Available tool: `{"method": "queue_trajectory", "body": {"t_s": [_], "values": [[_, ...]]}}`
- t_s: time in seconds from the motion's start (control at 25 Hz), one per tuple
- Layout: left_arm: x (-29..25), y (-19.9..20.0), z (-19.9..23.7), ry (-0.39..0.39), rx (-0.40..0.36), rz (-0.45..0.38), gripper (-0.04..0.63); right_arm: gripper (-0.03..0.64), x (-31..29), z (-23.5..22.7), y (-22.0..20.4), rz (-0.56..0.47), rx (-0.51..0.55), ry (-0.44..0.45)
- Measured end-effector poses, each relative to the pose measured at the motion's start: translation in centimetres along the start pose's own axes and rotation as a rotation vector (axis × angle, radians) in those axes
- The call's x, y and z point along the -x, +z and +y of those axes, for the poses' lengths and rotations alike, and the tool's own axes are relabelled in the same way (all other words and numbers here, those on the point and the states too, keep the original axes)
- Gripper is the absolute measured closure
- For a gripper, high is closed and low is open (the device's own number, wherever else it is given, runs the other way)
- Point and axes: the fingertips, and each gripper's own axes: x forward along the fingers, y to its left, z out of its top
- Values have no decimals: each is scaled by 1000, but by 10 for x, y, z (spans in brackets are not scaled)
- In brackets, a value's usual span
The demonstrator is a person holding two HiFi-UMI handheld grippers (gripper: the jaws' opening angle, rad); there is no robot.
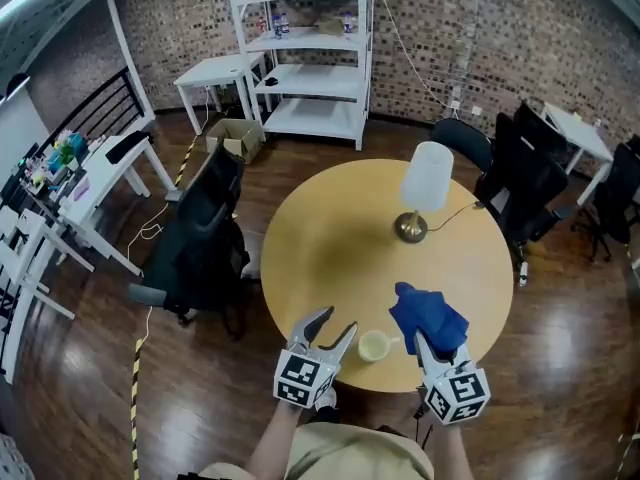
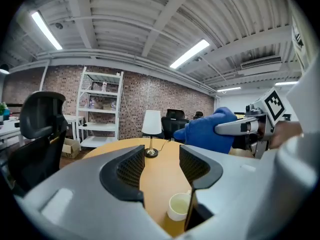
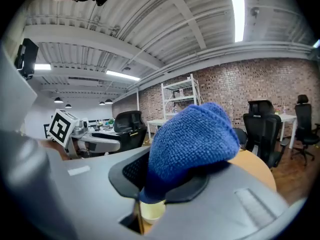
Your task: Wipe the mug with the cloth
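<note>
jaws: l gripper (image 1: 337, 321) spread wide, empty, lined up on mug (image 1: 375, 346) near table (image 1: 330, 238) edge, prob to steady it. r gripper (image 1: 430, 348) clenched on cloth (image 1: 428, 313), bunched out front as wiping pad, just beside mug; contact unclear.

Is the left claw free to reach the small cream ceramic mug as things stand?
Likely yes: the left claw is open and empty, and the cream mug sits just ahead, nothing between them.
</note>
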Motion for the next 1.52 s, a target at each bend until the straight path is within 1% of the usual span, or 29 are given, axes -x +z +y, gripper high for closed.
{"method": "queue_trajectory", "body": {"t_s": [0.12, 0.2, 0.24, 0.36, 0.44, 0.52, 0.6, 0.68, 0.8, 0.88, 1.0, 1.12, 1.24, 1.32, 1.4, 1.52], "values": [[-15, -12, 22, -49, 35, 36, 383, 554, -19, 7, 2, 12, 14, -5], [-27, -20, 30, -85, 54, 61, 383, 554, -27, 5, 1, 26, 18, -9], [-34, -26, 30, -109, 60, 86, 383, 554, -30, 2, 0, 36, 11, -13], [-55, -59, 11, -225, 69, 223, 364, 554, -37, -15, -11, 72, -13, -21], [-68, -83, -4, -298, 65, 320, 347, 554, -45, -25, -20, 107, 2, 4], [-79, -105, -13, -334, 58, 408, 336, 554, -53, -33, -33, 165, 25, 59], [-88, -127, -23, -358, 54, 490, 331, 554, -53, -41, -53, 243, 34, 115], [-96, -145, -32, -369, 63, 552, 330, 554, -50, -52, -77, 320, 31, 145], [-103, -169, -36, -356, 86, 627, 347, 554, -44, -60, -115, 430, 25, 177], [-105, -185, -37, -334, 78, 674, 368, 555, -42, -60, -139, 491, 26, 212], [-105, -204, -36, -301, 74, 747, 394, 554, -46, -57, -166, 560, 41, 269], [-102, -218, -35, -267, 113, 797, 402, 554, -53, -50, -188, 617, 56, 329], [-101, -233, -30, -213, 128, 824, 438, 554, -61, -37, -210, 672, 76, 406], [-101, -241, -28, -179, 139, 836, 505, 554, -68, -28, -220, 697, 101, 448], [-103, -243, -28, -158, 163, 841, 535, 554, -74, -21, -226, 721, 114, 478], [-103, -246, -27, -122, 182, 841, 546, 554, -80, -13, -233, 747, 108, 514]]}}
